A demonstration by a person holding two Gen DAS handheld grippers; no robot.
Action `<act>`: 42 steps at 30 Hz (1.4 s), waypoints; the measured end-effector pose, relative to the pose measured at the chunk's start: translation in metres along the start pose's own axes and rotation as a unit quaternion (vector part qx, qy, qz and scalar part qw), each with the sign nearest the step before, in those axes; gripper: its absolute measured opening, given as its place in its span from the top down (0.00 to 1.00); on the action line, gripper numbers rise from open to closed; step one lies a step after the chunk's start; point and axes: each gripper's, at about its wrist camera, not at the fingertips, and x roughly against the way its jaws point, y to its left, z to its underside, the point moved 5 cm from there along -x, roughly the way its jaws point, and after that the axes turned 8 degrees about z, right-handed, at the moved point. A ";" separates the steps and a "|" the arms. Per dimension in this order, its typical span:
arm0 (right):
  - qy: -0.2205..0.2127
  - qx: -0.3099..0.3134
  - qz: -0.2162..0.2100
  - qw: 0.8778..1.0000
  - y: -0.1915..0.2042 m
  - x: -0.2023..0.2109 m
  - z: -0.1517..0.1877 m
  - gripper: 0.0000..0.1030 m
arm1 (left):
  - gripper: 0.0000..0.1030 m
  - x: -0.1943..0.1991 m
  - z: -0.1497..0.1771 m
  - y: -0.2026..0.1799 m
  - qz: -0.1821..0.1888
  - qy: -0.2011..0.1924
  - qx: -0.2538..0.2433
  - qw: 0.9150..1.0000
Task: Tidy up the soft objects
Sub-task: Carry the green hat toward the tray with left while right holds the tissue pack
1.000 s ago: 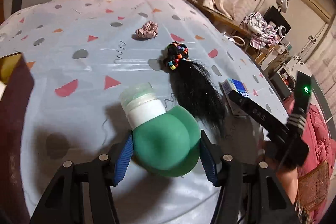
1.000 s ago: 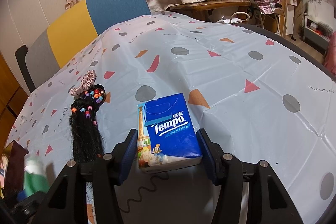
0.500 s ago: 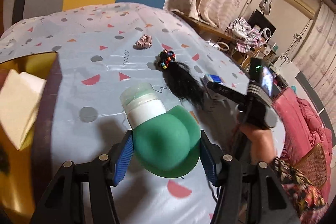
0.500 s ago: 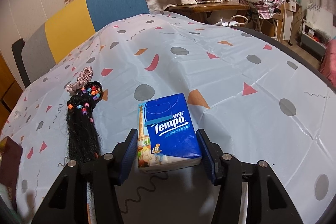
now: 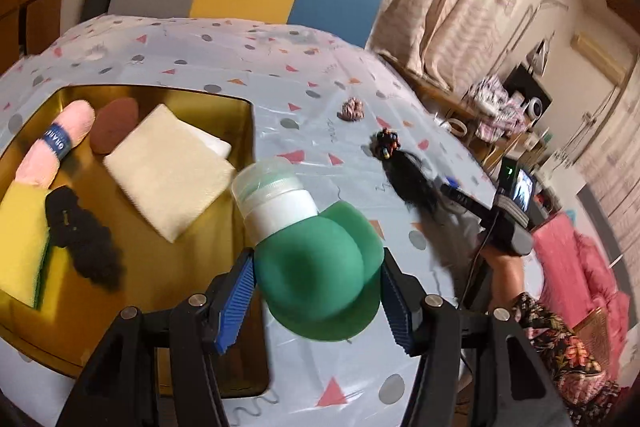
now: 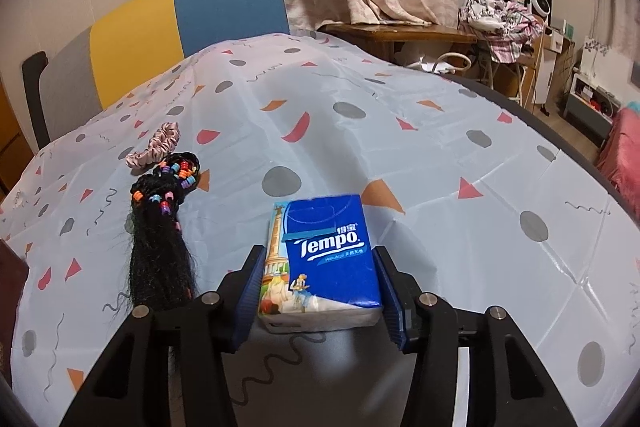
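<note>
Left wrist view: the left gripper (image 5: 318, 301) clamps a soft green bottle (image 5: 316, 267) at its squashy belly, beside the gold tray (image 5: 250, 131). Opposite, the right gripper (image 6: 320, 291) is closing around a light, yielding tissue pack (image 6: 326, 259) on the table (image 6: 440, 187), best squeezed across its sides.

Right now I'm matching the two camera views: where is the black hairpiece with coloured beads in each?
Left wrist: black hairpiece right of centre, beyond the green bottle.
Right wrist: hairpiece lower left, beside the tissue pack.
Shared landmark: pink scrunchie just beyond it.
</note>
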 end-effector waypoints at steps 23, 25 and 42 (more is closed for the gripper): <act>-0.022 0.019 0.007 1.000 0.006 0.008 0.000 0.49 | 0.53 0.024 0.003 0.084 -0.057 -0.015 0.083 0.995; -0.027 0.022 -0.005 0.999 0.007 0.013 0.000 0.49 | 0.52 0.027 0.005 0.084 -0.055 -0.014 0.085 0.995; -0.028 0.041 -0.188 0.981 0.071 0.130 0.049 0.49 | 0.51 0.040 0.015 0.075 -0.053 -0.016 0.036 0.998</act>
